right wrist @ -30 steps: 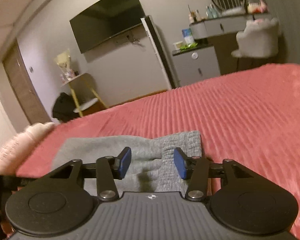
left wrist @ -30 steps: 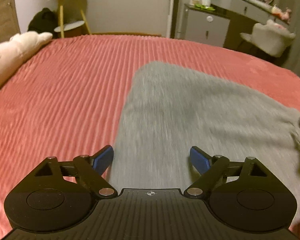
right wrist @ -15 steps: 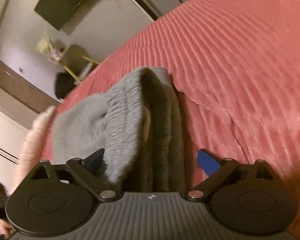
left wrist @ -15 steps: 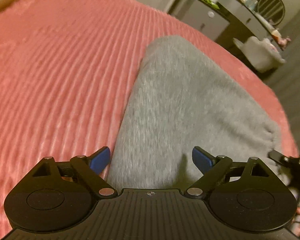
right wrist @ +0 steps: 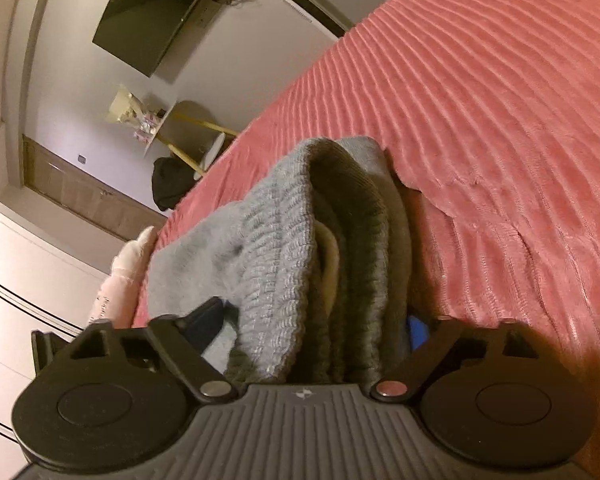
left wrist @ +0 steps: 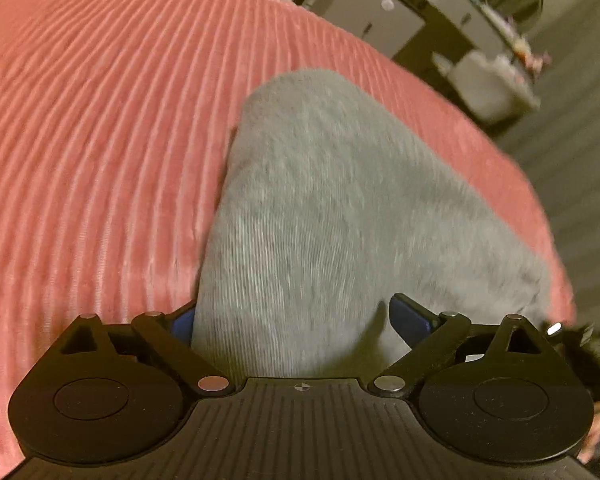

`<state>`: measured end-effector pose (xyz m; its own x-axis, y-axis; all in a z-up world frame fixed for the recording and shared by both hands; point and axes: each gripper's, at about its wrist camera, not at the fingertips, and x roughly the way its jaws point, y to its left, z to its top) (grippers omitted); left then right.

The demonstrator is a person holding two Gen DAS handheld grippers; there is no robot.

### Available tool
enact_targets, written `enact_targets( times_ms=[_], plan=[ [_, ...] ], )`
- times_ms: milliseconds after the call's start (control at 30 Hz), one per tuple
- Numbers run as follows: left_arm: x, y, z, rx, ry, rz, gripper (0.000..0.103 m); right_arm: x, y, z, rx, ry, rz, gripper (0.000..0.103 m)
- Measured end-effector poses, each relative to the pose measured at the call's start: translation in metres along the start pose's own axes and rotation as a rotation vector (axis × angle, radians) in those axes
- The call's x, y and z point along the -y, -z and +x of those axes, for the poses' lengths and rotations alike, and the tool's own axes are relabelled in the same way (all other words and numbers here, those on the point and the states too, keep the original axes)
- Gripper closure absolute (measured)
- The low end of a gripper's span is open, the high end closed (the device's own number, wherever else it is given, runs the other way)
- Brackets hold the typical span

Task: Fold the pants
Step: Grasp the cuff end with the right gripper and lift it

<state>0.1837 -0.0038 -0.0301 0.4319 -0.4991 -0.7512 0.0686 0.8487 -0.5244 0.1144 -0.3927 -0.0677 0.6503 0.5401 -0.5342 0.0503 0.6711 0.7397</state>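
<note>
Both jaws spread, grey pants point(left wrist: 340, 208) betw. them, on red bedspread point(left wrist: 80, 140).

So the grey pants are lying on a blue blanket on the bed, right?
Not blue. The blanket under the grey pants is red, with ribbed lines across it. The left wrist view shows it plainly. The rest is right: the pants lie on it, on the bed.

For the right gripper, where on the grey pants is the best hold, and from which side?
Best guess: the ribbed waistband, taken end-on from the near edge. Its layers stand stacked on edge between the right gripper fingers, so one pinch across the stack would catch them all. The jaws have just been closing around it.
</note>
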Motion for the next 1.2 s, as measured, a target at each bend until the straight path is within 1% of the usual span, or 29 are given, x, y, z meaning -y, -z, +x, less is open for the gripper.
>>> enact_targets(
  times_ms=[33, 67, 100, 133, 167, 200, 300, 367, 433, 500, 600, 667, 733, 867, 967, 1033, 1067, 1100, 1133, 1200],
  plan=[
    [-0.002, -0.001, 0.001, 0.004, 0.020, -0.015, 0.011, 0.002, 0.001, 0.000, 0.000, -0.005, 0.006, 0.023],
    [-0.005, -0.003, 0.003, 0.005, 0.020, -0.025, 0.016, 0.002, 0.000, 0.001, -0.001, -0.007, 0.005, 0.024],
    [-0.007, -0.003, 0.003, 0.006, 0.015, -0.024, 0.018, 0.002, -0.001, 0.002, -0.006, -0.004, -0.003, 0.024],
    [-0.007, -0.003, 0.003, 0.010, 0.014, -0.015, 0.021, 0.001, -0.002, 0.003, -0.011, -0.001, -0.012, 0.024],
    [-0.008, -0.003, 0.001, 0.010, 0.012, -0.005, 0.024, 0.000, -0.002, 0.004, -0.015, -0.003, -0.008, 0.021],
    [-0.010, -0.001, -0.001, 0.008, 0.009, 0.006, 0.025, 0.000, -0.003, 0.006, -0.016, -0.012, 0.005, 0.015],
    [-0.012, 0.000, -0.005, -0.001, 0.006, 0.027, 0.027, -0.005, -0.006, 0.012, -0.025, -0.030, 0.002, 0.005],
    [-0.012, -0.002, -0.004, -0.010, 0.009, 0.019, 0.027, -0.008, -0.006, 0.013, -0.032, -0.021, -0.016, 0.004],
    [-0.017, -0.005, -0.006, -0.014, 0.016, -0.013, 0.027, -0.009, -0.007, 0.012, -0.040, -0.024, -0.007, 0.004],
    [-0.019, -0.006, -0.008, -0.012, 0.022, -0.035, 0.027, -0.008, -0.009, 0.012, -0.051, -0.034, 0.017, 0.004],
    [-0.023, -0.003, -0.007, -0.016, 0.051, -0.047, 0.019, -0.003, -0.012, 0.009, -0.060, -0.047, 0.045, 0.004],
    [-0.020, -0.002, -0.004, -0.017, 0.057, -0.032, 0.010, -0.003, -0.012, 0.010, -0.066, -0.041, 0.030, 0.004],
    [-0.012, -0.003, 0.002, -0.023, 0.055, -0.004, 0.004, -0.005, -0.011, 0.011, -0.070, -0.031, 0.011, 0.004],
    [0.006, -0.003, 0.013, -0.029, -0.019, 0.085, 0.002, -0.008, -0.010, 0.013, -0.073, -0.021, -0.003, 0.004],
    [0.008, -0.001, 0.012, -0.027, -0.034, 0.107, 0.002, -0.010, -0.009, 0.015, -0.066, -0.018, 0.006, 0.004],
    [0.007, 0.001, 0.011, -0.021, -0.030, 0.107, 0.002, -0.011, -0.007, 0.015, -0.051, -0.008, 0.007, 0.006],
    [0.007, 0.002, 0.010, -0.017, -0.034, 0.106, 0.004, -0.013, -0.005, 0.015, -0.042, 0.016, -0.002, 0.014],
    [0.008, 0.002, 0.010, -0.013, -0.045, 0.110, 0.005, -0.014, -0.004, 0.014, -0.035, 0.050, -0.022, 0.027],
    [0.009, 0.003, 0.009, -0.012, -0.059, 0.121, 0.009, -0.015, -0.002, 0.014, -0.031, 0.066, -0.031, 0.031],
    [0.013, 0.004, 0.007, -0.005, -0.081, 0.142, 0.015, -0.014, -0.001, 0.013, -0.027, 0.056, -0.023, 0.033]
  ],
)
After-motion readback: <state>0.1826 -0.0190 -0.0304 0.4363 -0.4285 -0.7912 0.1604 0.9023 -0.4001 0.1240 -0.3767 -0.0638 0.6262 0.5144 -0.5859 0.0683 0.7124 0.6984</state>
